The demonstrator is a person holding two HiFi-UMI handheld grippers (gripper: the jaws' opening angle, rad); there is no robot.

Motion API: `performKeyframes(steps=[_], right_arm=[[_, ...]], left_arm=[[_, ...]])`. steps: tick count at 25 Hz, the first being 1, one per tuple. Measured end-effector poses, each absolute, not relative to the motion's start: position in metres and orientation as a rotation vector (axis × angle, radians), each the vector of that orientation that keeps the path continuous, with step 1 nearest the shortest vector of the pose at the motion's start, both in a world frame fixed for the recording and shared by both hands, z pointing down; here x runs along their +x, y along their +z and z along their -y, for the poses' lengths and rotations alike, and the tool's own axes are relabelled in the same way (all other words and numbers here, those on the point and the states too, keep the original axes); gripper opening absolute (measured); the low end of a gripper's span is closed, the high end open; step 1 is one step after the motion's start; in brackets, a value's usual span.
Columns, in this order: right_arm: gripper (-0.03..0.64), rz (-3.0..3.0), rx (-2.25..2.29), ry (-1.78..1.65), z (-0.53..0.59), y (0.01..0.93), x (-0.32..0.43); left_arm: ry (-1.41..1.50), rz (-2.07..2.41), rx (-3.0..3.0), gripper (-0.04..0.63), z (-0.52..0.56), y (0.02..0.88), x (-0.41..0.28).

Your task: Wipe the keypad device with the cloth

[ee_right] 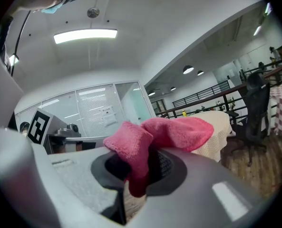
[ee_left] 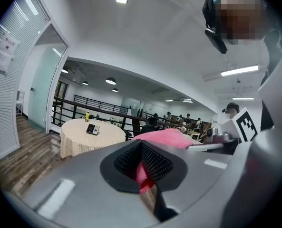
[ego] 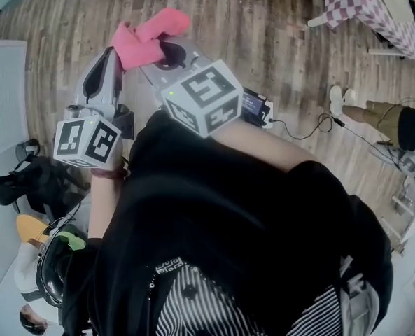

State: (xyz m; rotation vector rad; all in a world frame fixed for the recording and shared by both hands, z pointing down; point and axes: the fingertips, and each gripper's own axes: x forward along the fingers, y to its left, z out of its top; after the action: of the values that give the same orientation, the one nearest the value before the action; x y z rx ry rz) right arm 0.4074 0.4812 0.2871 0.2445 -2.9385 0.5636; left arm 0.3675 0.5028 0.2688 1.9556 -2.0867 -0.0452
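A pink cloth (ego: 148, 33) is held up in front of the person, stretched between both grippers. My left gripper (ego: 115, 52) is shut on one end; in the left gripper view pink cloth (ee_left: 167, 137) shows between that gripper's (ee_left: 143, 167) closed jaws. My right gripper (ego: 164, 50) is shut on the other end, and the cloth (ee_right: 179, 132) bunches out of that gripper's (ee_right: 136, 175) jaws. A small dark keypad device (ee_left: 92, 128) lies far off on a round table (ee_left: 74, 141) with a cream cover. Both grippers are well away from it.
Wood floor lies below. A checkered table (ego: 364, 2) stands at the top right, with a seated person's leg (ego: 378, 114) and shoes (ego: 340, 96) nearby. A dark box with a cable (ego: 255, 107) sits beyond my right gripper. A black bag (ego: 25, 180) and a helmet (ego: 53, 271) are at the left.
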Motion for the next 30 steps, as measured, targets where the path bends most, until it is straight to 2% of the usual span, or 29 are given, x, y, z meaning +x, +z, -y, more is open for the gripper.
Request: performKeyframes(steps=[9,15,30], right_arm=[[0.066,2.935,0.454,0.362,-0.434,0.287,0.422],[0.066,2.901,0.568,0.338,-0.398,0.291,0.395],[0.067,2.894,0.646,0.293,-0.351,0.271,0.235]], left_arm=[[-0.026,2.094,2.0,-0.002,-0.444,0.278,0.375],[-0.015,2.006,2.09,-0.003,-0.402,0.282,0.349],[-0.066,1.977,2.172,-0.002,-0.351,0.262,0.191]])
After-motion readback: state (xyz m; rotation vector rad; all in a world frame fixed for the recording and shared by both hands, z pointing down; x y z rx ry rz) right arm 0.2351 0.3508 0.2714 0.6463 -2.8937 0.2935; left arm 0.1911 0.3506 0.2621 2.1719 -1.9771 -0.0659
